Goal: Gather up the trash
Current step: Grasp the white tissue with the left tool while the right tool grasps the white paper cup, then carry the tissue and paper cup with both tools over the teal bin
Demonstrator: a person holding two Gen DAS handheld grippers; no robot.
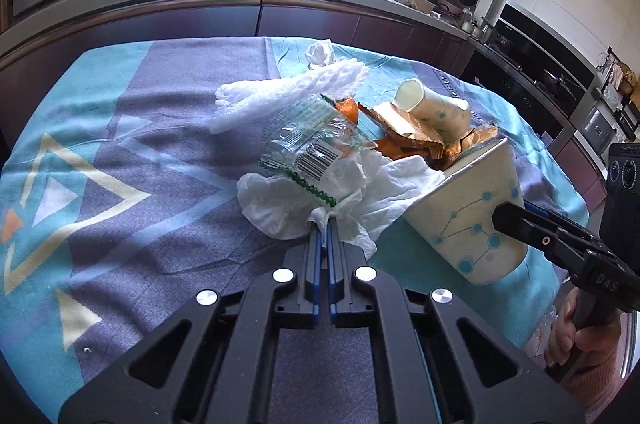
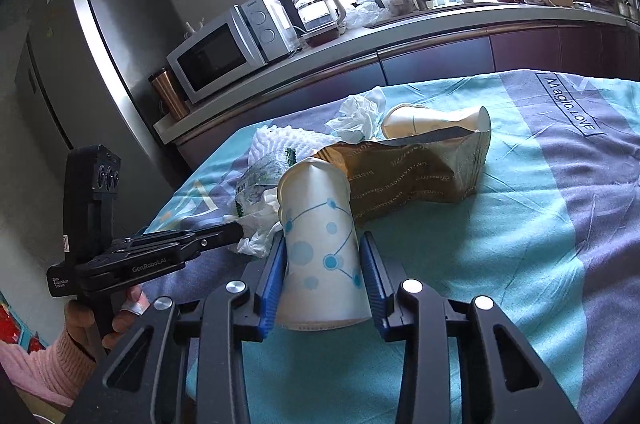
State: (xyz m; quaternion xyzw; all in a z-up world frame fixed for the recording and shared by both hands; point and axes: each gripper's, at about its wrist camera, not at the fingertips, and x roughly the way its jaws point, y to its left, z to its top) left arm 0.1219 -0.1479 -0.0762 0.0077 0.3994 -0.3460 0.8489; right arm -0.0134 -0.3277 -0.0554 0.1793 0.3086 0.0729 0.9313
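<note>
My left tool (image 1: 323, 222) is closed tight on the edge of a crumpled tissue (image 1: 304, 199), its blue pads pinching the white paper at the near side of the trash pile; the tissue lies on the patterned cloth (image 1: 120, 183) that covers the worktop. My right tool (image 2: 324, 264) has a pad at each side of a dotted paper cup (image 2: 320, 248); the left pad lies against the cup wall, the right pad sits just beside it, and I cannot tell whether it presses. The cup leans away from me, its squashed mouth towards the pile. On the tissue rests a clear wrapper (image 1: 308, 147) with a barcode and a green zigzag edge; behind it lie gold-brown foil wrappers (image 1: 404, 135), white foam netting (image 1: 288, 91), a second paper cup (image 1: 432, 103) on its side, and a small ball of tissue (image 1: 320, 53) farthest back. From the right tool's camera a brown bag (image 2: 416, 175) lies flat behind the held cup. A hand (image 2: 100, 320) in a pink sleeve (image 2: 48, 368) grips the left tool's handle. Beyond the cloth a kitchen counter carries a microwave (image 2: 228, 47) and a glass kettle (image 2: 320, 7).
</note>
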